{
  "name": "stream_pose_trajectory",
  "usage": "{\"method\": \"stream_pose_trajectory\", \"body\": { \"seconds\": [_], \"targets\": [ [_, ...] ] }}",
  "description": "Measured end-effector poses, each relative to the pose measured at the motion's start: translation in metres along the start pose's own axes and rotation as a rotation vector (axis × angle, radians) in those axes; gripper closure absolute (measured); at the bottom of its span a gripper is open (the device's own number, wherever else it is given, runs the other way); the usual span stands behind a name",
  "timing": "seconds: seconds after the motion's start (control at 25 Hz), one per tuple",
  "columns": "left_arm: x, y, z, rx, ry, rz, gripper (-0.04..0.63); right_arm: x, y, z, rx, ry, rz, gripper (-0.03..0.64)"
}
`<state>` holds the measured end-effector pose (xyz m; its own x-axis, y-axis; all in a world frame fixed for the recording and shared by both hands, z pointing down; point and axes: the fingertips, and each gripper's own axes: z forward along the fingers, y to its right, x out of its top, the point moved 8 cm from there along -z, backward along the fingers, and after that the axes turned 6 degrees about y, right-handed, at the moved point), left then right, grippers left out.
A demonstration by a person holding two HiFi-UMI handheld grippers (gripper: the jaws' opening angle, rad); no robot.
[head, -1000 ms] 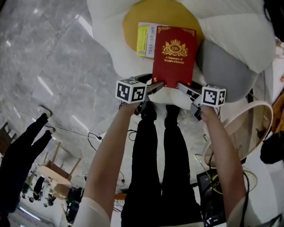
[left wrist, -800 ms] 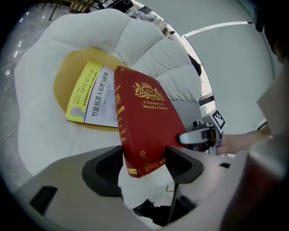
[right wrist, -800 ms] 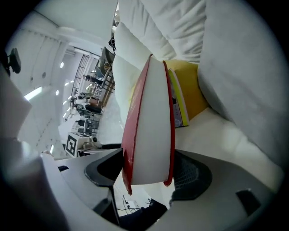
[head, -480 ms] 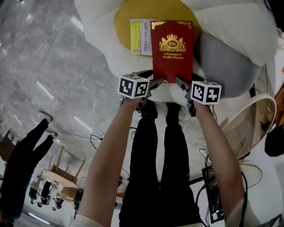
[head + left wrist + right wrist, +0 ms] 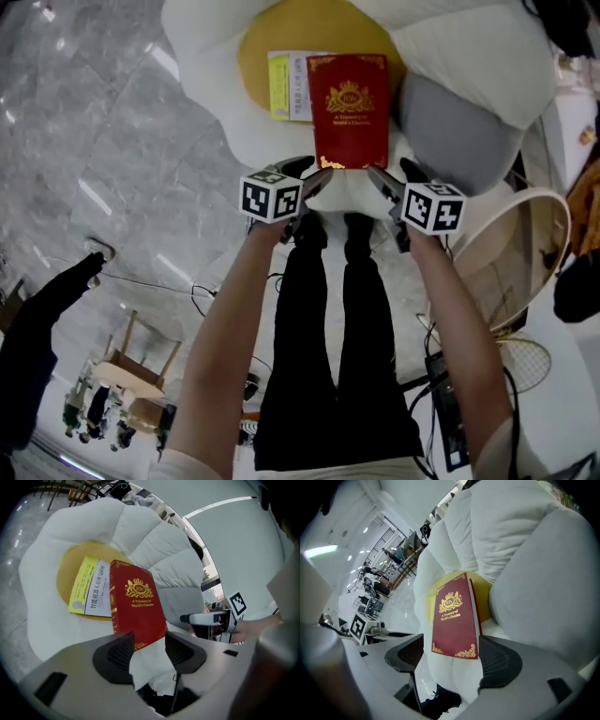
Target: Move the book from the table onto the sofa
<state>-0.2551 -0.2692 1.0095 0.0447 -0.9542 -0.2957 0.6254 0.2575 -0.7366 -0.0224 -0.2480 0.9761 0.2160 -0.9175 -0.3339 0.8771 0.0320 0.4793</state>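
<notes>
book lies flat, cover up, on sofa seat, just ahead of and between the two grippers, far end on yellow cushion, one long edge overlapping a booklet; seat carries its weight so no grip needed, placing reads as done; left gripper released, jaws apart and have just been closing partway, nothing pinched, book's near corner sits just past one pad, only white sofa fabric in the gap; right gripper released, jaws have just been opening wide, book's near edge beyond the gap, touching neither pad; one gripper at each near corner, both angled down, suits keeping a wide flat book level; grey cushion just beyond right gripper, book clear of it
</notes>
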Motion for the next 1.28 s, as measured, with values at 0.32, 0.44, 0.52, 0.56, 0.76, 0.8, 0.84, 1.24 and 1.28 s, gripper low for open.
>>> {"method": "stream_pose_trajectory", "body": {
  "seconds": [0.32, 0.44, 0.52, 0.56, 0.76, 0.8, 0.84, 1.24, 1.28],
  "targets": [
    [0.019, 0.097, -0.071, -0.013, 0.13, 0.037, 0.453, 0.033, -0.052, -0.094, 0.153, 0.027, -0.115, 0.387],
    [0.021, 0.141, -0.1, -0.01, 0.176, 0.043, 0.525, 0.043, -0.073, -0.141, 0.197, 0.058, -0.128, 0.495],
    [0.022, 0.17, -0.118, -0.006, 0.209, 0.046, 0.545, 0.051, -0.086, -0.175, 0.222, 0.091, -0.137, 0.527],
    [0.025, 0.184, -0.128, -0.003, 0.228, 0.046, 0.548, 0.056, -0.092, -0.19, 0.237, 0.107, -0.142, 0.542],
    [0.04, 0.254, -0.182, 0.019, 0.336, 0.046, 0.572, 0.079, -0.129, -0.264, 0.324, 0.16, -0.166, 0.566],
    [0.04, 0.27, -0.194, 0.019, 0.352, 0.05, 0.58, 0.082, -0.136, -0.28, 0.339, 0.166, -0.173, 0.569],
    [0.04, 0.286, -0.206, 0.019, 0.365, 0.057, 0.588, 0.084, -0.143, -0.296, 0.352, 0.171, -0.18, 0.571],
    [0.016, 0.409, -0.304, 0.039, 0.449, 0.118, 0.594, 0.094, -0.191, -0.433, 0.408, 0.193, -0.317, 0.572],
    [0.013, 0.417, -0.313, 0.043, 0.451, 0.122, 0.594, 0.094, -0.195, -0.443, 0.409, 0.199, -0.32, 0.571]
  ]
}}
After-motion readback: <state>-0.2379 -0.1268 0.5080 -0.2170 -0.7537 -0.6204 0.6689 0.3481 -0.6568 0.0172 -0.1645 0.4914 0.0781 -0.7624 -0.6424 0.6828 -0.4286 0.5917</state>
